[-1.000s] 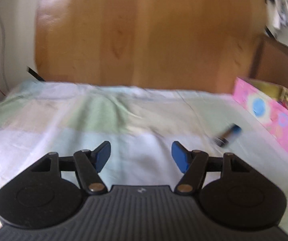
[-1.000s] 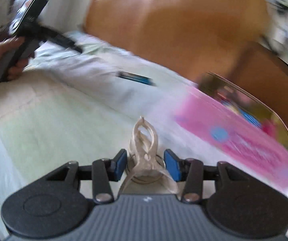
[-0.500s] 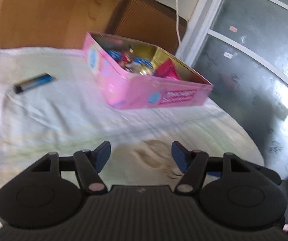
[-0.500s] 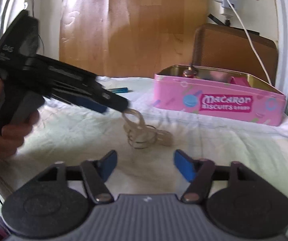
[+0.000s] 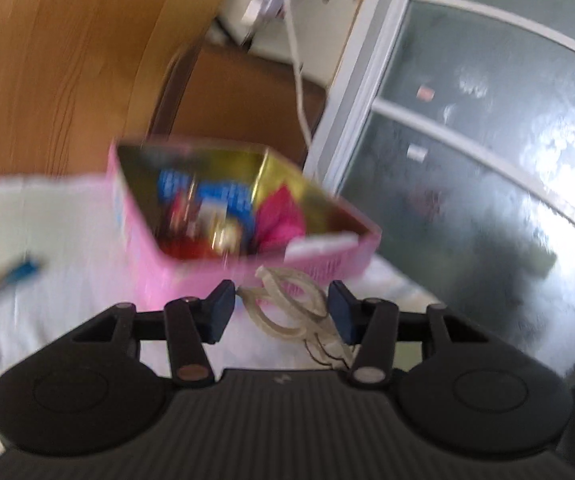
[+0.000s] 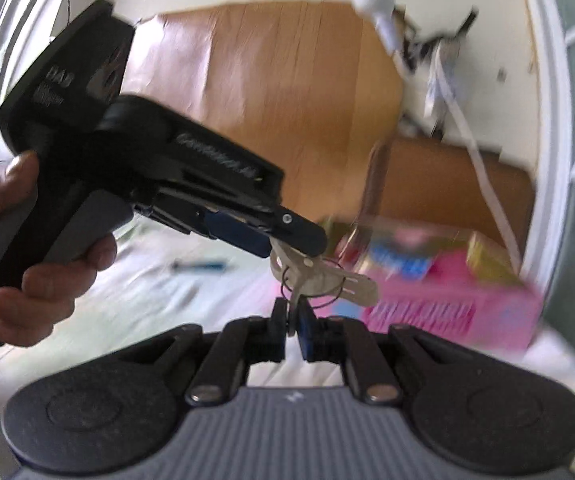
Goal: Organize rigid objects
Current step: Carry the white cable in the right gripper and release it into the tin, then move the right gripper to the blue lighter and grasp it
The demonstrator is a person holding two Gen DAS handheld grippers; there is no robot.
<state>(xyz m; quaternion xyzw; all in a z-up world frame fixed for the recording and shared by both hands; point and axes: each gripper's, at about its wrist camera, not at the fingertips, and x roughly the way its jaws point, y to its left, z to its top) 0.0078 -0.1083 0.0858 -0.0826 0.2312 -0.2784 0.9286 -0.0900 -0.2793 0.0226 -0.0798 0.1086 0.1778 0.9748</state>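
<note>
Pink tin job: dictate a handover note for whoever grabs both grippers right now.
Left gripper: closed partway on the beige looped piece, apparently gripping it.
Right gripper: shut on the same piece's lower end.
Pink tin: open just beyond, several items already inside.
Blue stick: lying on the sheet, left of the tin.
Left to do: probably get the looped piece into the tin, then the blue stick.

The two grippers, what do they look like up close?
Each gripper, left and right, has a ribbed grey body, two round black discs, black linkage arms with metal rivets and blue finger pads. The left one shows a grey pistol handle in a bare hand.
</note>
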